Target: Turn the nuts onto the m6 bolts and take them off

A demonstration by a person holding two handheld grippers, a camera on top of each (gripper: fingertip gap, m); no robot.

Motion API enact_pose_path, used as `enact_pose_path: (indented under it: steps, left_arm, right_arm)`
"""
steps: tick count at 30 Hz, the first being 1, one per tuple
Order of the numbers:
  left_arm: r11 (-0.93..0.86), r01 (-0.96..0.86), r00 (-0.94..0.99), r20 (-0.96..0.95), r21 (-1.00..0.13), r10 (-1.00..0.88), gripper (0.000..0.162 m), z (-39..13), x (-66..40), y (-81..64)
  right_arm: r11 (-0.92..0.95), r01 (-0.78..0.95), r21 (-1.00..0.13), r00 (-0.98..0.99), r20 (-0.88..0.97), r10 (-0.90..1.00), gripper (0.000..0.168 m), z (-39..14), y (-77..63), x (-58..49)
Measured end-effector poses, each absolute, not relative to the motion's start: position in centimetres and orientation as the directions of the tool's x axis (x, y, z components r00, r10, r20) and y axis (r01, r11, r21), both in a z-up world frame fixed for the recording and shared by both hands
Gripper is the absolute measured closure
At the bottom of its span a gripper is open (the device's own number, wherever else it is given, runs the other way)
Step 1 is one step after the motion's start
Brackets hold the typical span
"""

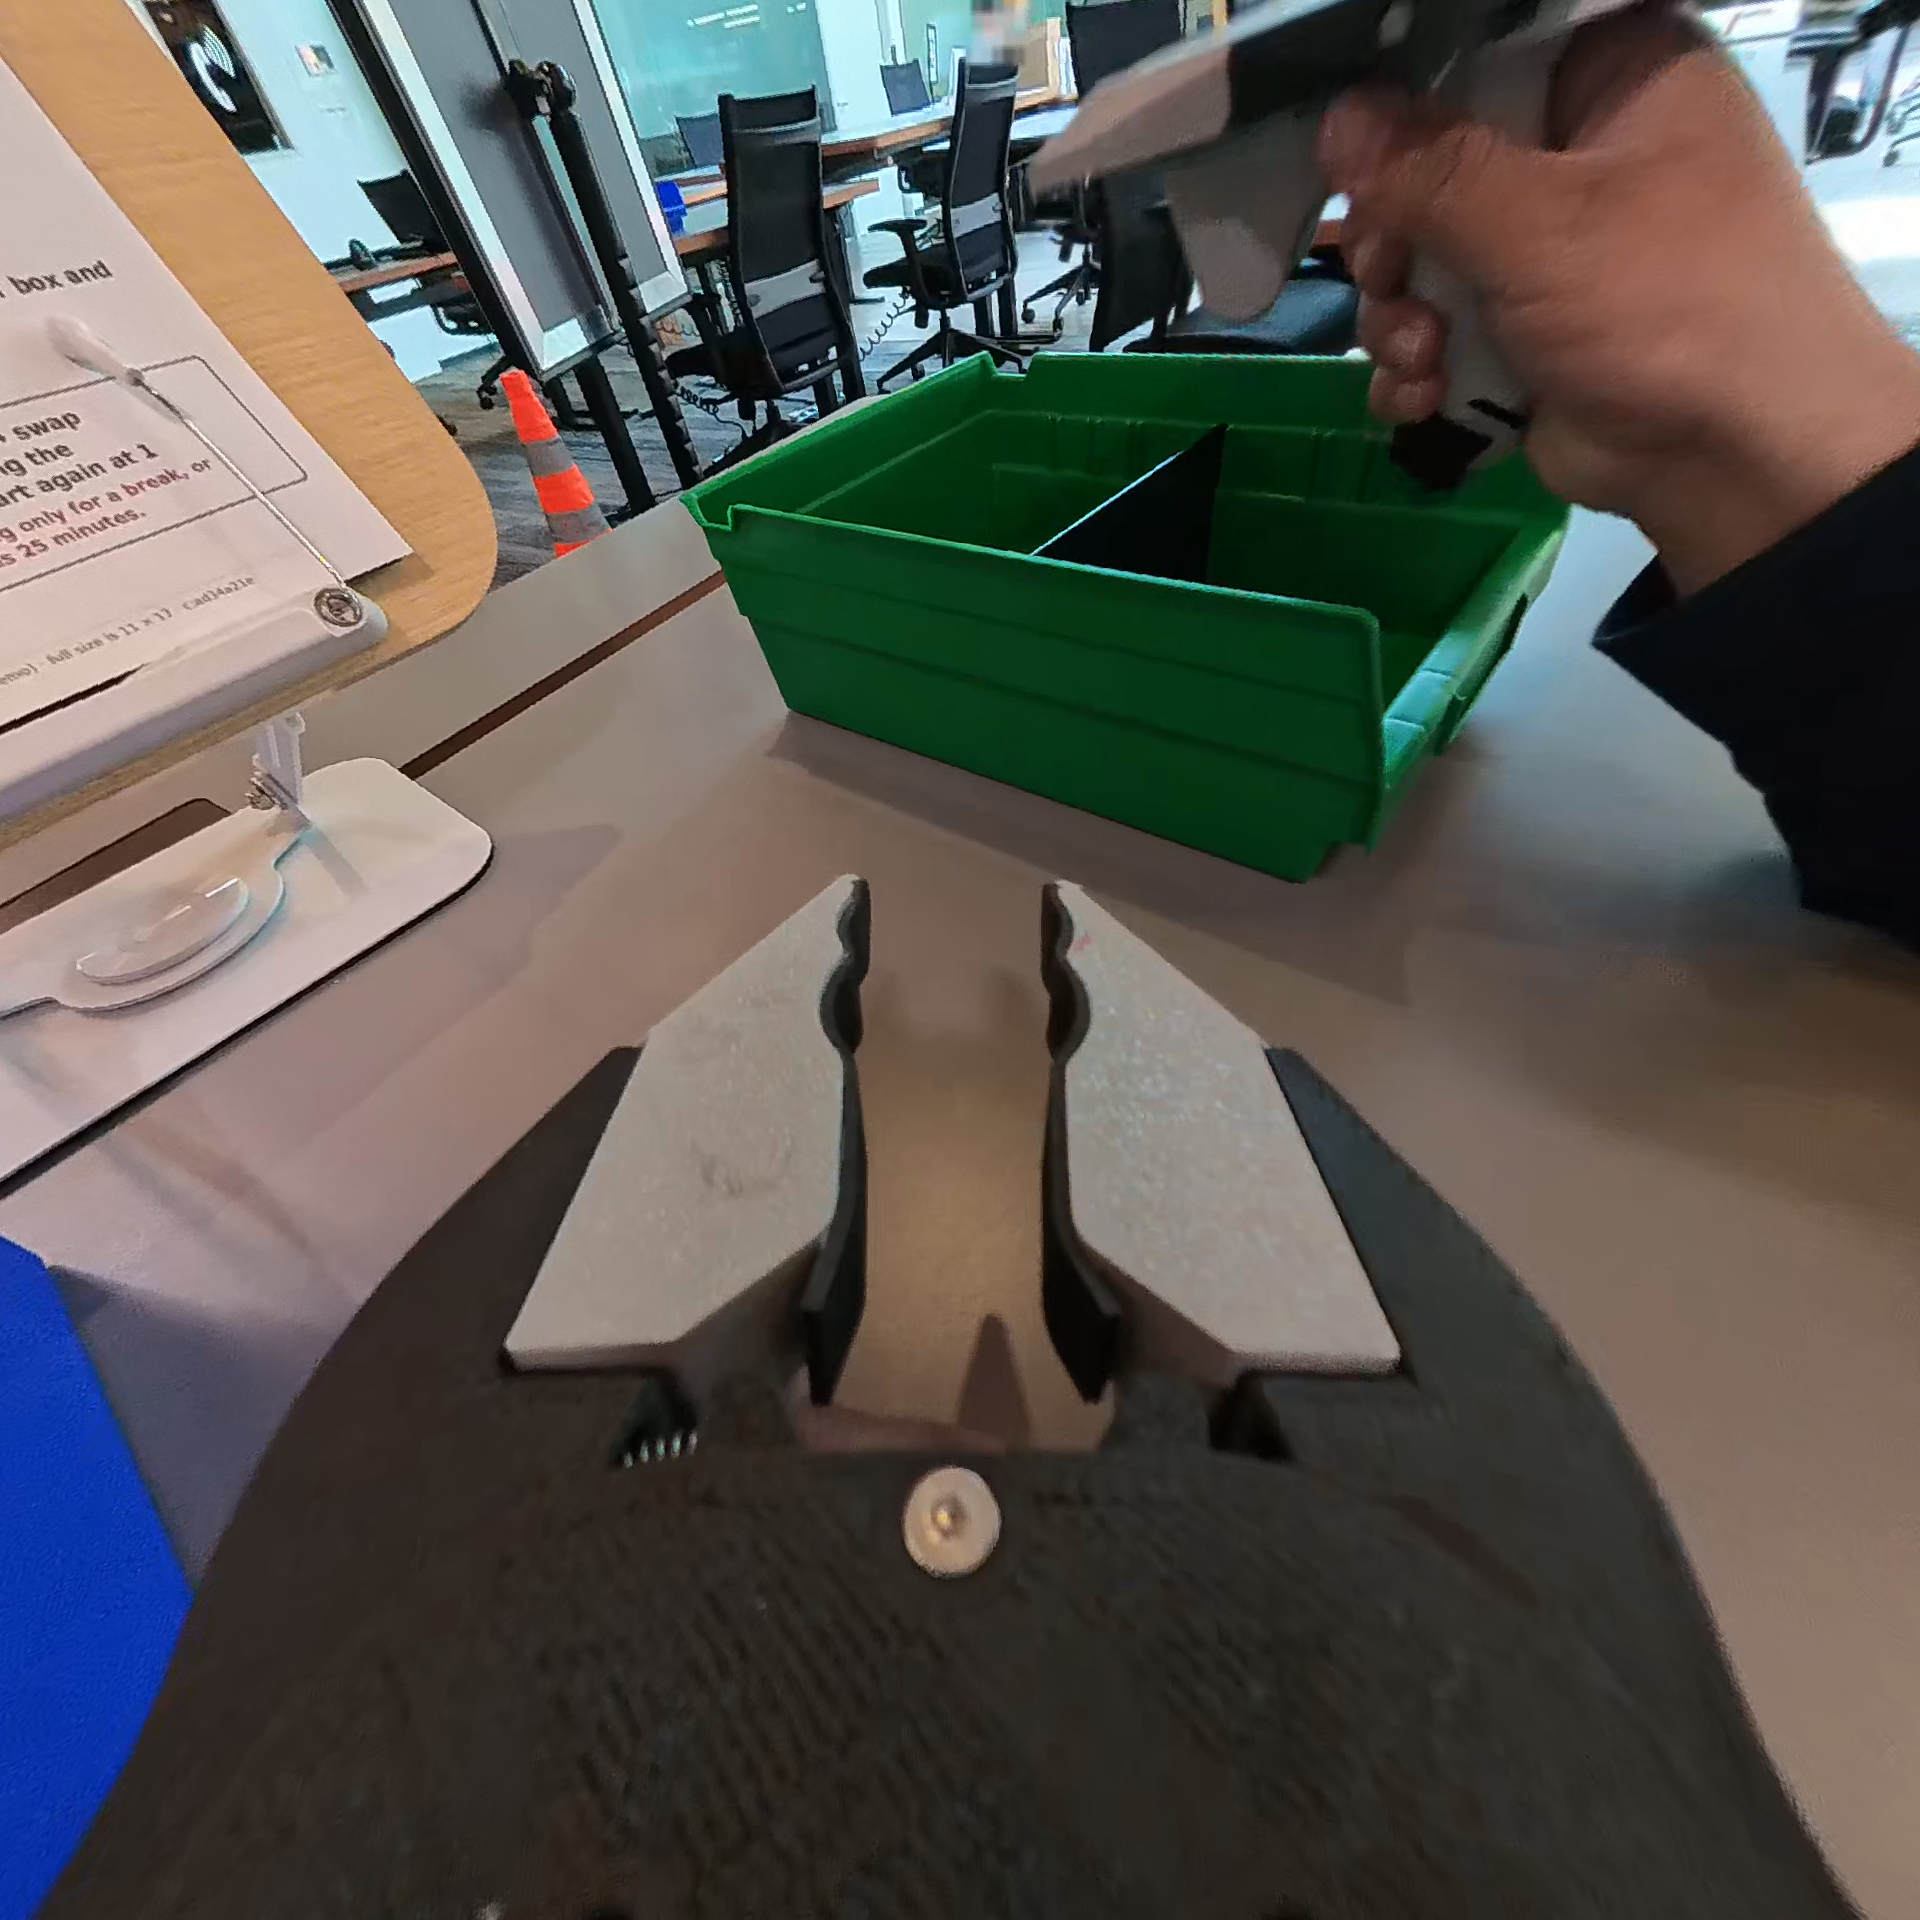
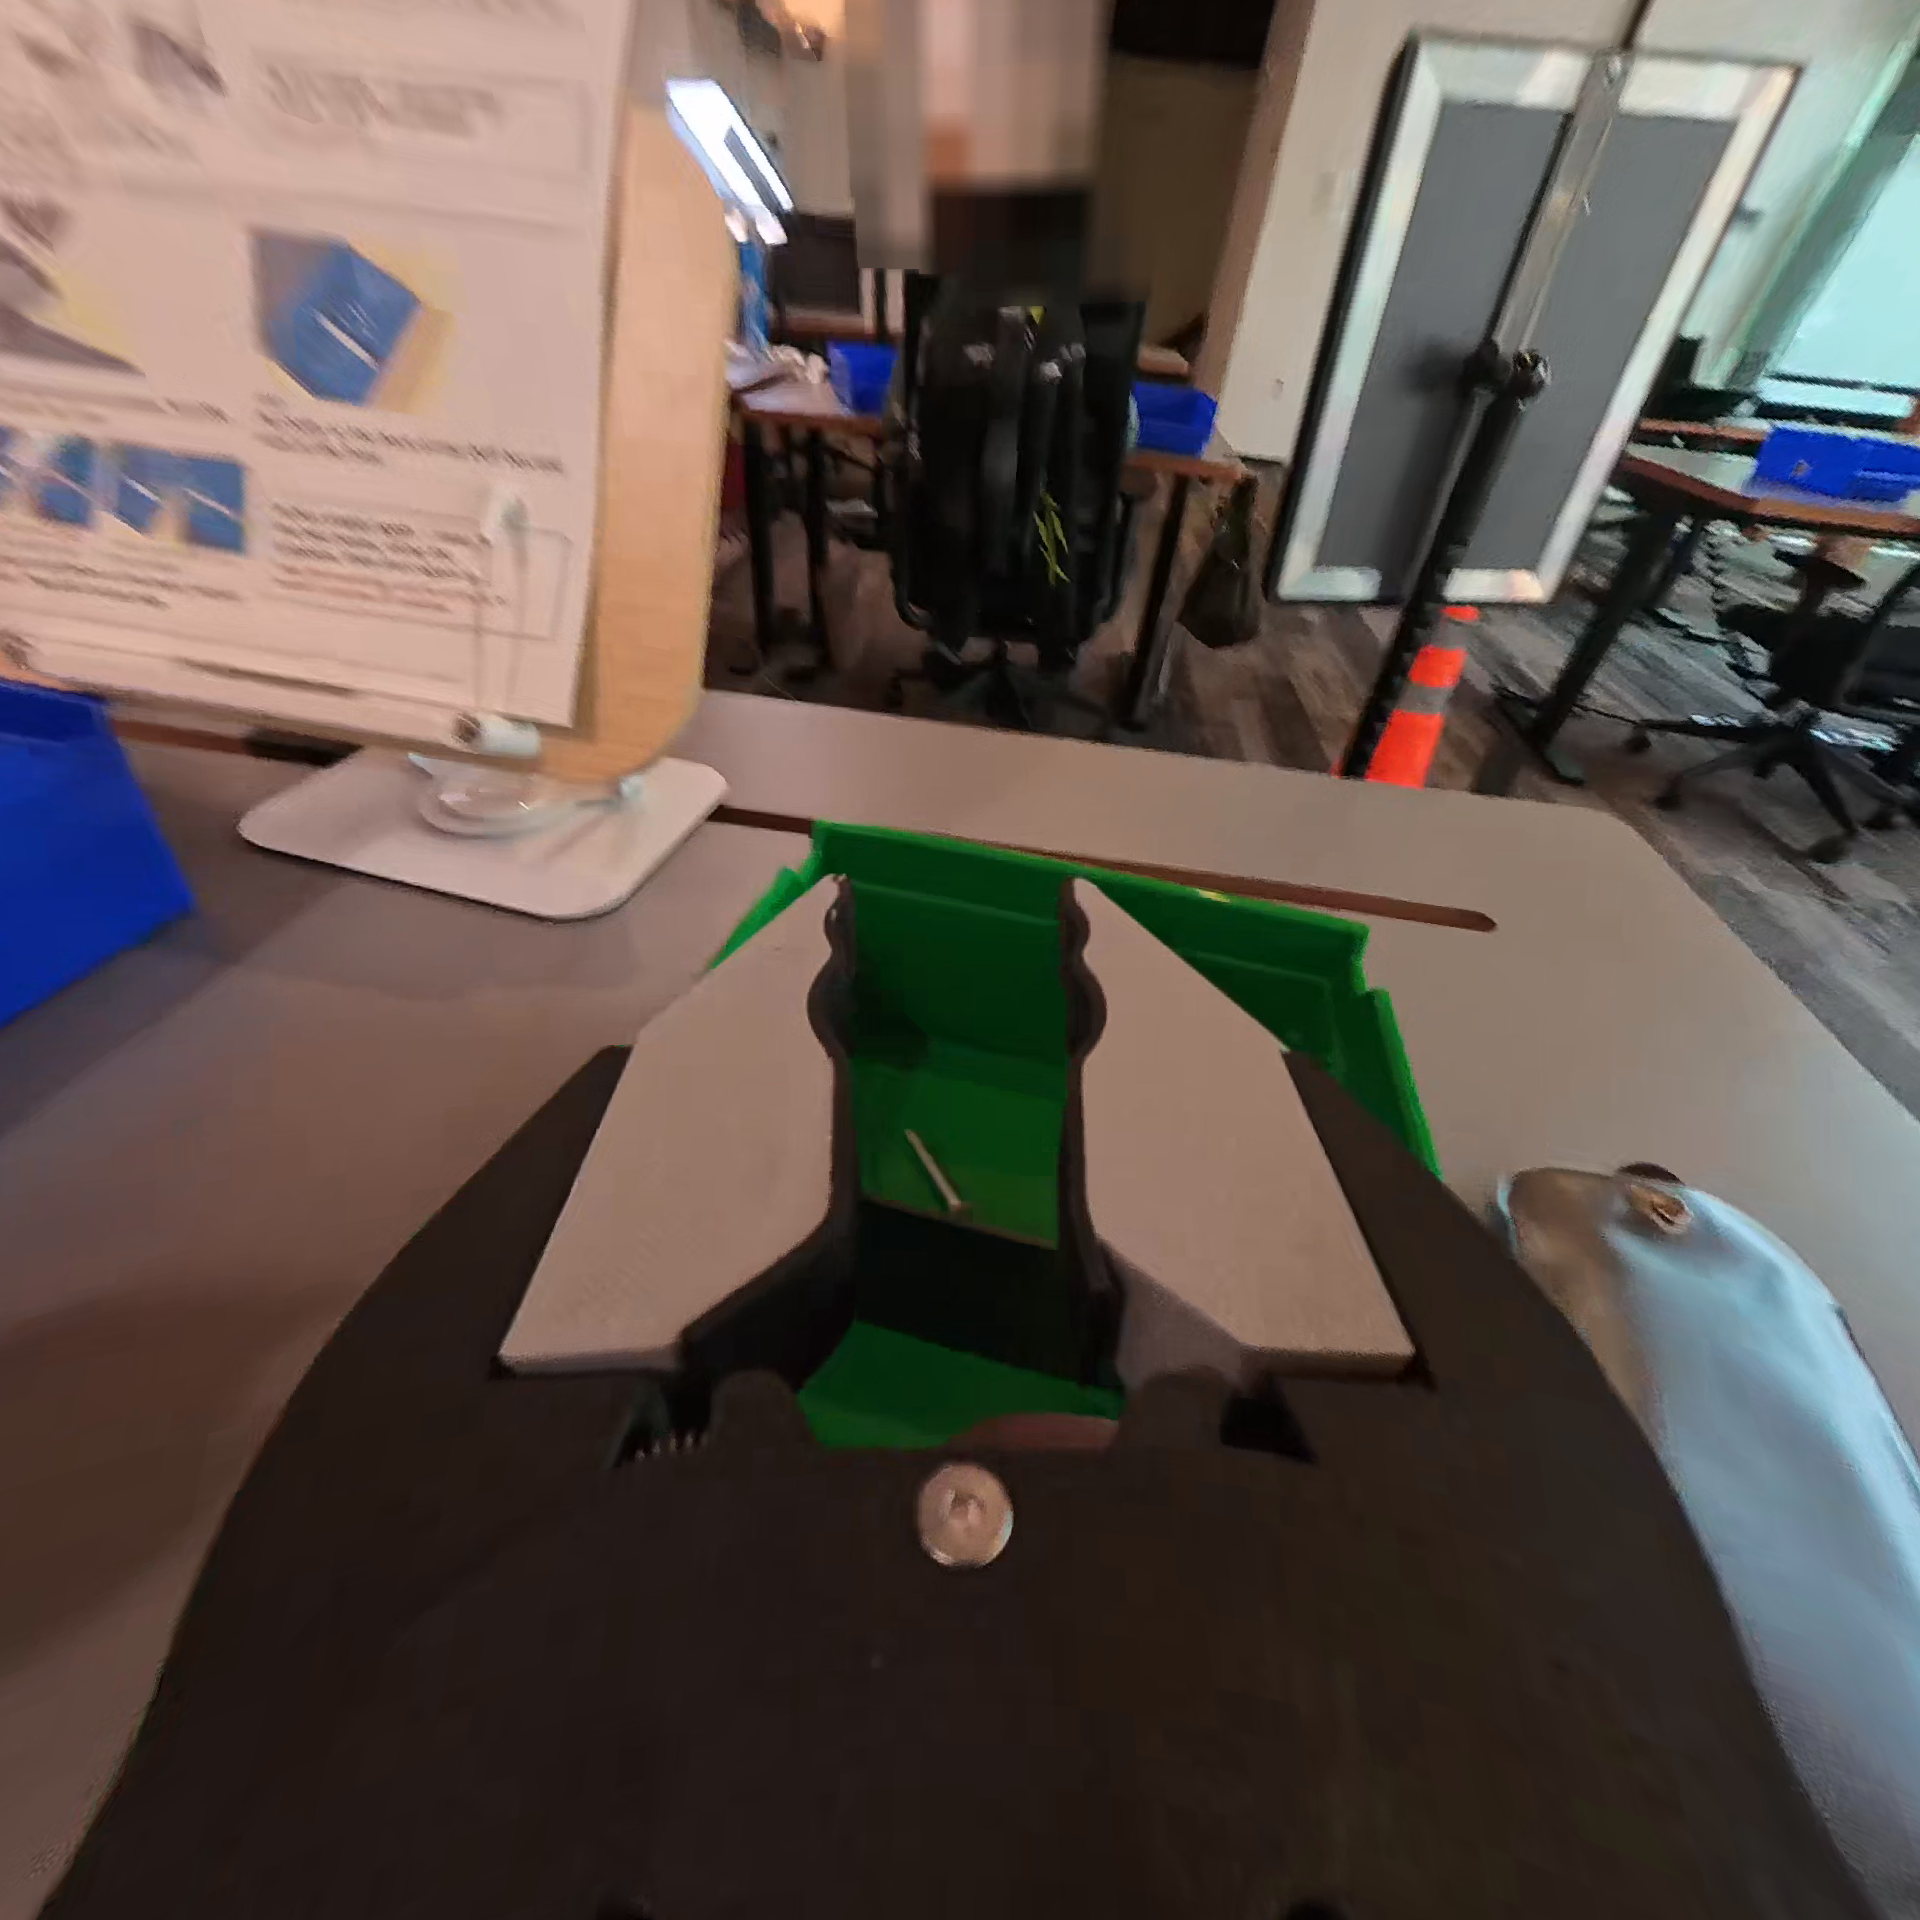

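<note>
A green bin [image 1: 1060, 665] with a black divider [image 1: 1143, 509] stands on the grey table. My left gripper [image 1: 954, 914] is open and empty, low over the table in front of the bin. My right gripper [image 2: 958, 914] is open and empty, held above the bin [image 2: 1288, 966]. In the right wrist view a silver bolt [image 2: 933, 1172] lies on the bin floor between its fingers. In the left wrist view the right gripper's body [image 1: 1247, 145] shows blurred in a hand [image 1: 1621, 281] over the bin's far right corner. No nuts show.
A white stand [image 1: 239, 883] holding printed sheets [image 1: 125, 436] on a wooden board is at the left. A blue bin [image 2: 73, 842] sits at the far left. The table's far edge [image 2: 1351, 821] is behind the green bin. An orange cone [image 1: 551, 468] and office chairs stand beyond. There is about 25 cm between the tips of the two grippers.
</note>
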State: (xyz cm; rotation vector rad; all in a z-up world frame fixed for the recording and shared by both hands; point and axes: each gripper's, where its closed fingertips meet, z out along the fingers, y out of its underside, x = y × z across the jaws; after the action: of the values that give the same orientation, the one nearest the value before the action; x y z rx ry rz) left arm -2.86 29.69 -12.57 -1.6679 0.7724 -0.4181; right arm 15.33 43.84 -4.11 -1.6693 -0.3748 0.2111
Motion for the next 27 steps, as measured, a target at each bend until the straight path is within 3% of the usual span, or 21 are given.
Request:
enact_pose_path:
  steps: [1, 4, 8, 12, 16, 22, 27]
  left_arm:
    - [-0.090, -0.267, 0.715, -0.135, -0.959, -0.686, 0.131, -12.7, -2.8, 29.7]
    - [-0.098, -0.282, 0.710, -0.139, -0.954, -0.690, 0.131, -13.1, -2.7, 29.7]
    - [-0.108, -0.294, 0.704, -0.139, -0.950, -0.697, 0.131, -13.6, -2.5, 29.7]
    - [-0.093, -0.295, 0.704, -0.151, -0.951, -0.693, 0.131, -13.3, -2.4, 29.6]
    - [-0.102, -0.237, 0.744, -0.113, -0.966, -0.659, 0.131, -12.2, -3.6, 29.1]
    - [-0.135, -0.222, 0.758, -0.083, -0.966, -0.647, 0.129, -11.5, -6.0, 24.9]
    - [-0.090, -0.220, 0.804, -0.128, -0.971, -0.580, 0.129, -6.5, -10.8, 22.5]
  right_arm:
    - [-0.070, 0.087, -0.994, 0.914, 0.052, 0.402, 0.133, -3.2, 43.2, 14.8]
    - [-0.115, 0.041, -0.993, 0.815, -0.033, 0.578, 0.132, -2.3, 40.4, 11.6]
    - [-0.174, 0.112, -0.978, 0.607, -0.071, 0.792, 0.121, -2.2, 35.0, 5.1]
    - [-0.188, 0.346, -0.919, 0.483, 0.003, 0.876, 0.113, -6.4, 31.4, -0.8]
    - [-0.252, 0.456, -0.853, 0.575, 0.066, 0.816, 0.113, -11.6, 33.2, -3.6]
    - [-0.147, 0.448, -0.882, 0.677, 0.228, 0.699, 0.117, -12.2, 35.1, -4.9]
    - [-0.122, 0.446, -0.887, 0.679, 0.246, 0.692, 0.114, -12.2, 35.0, -5.1]
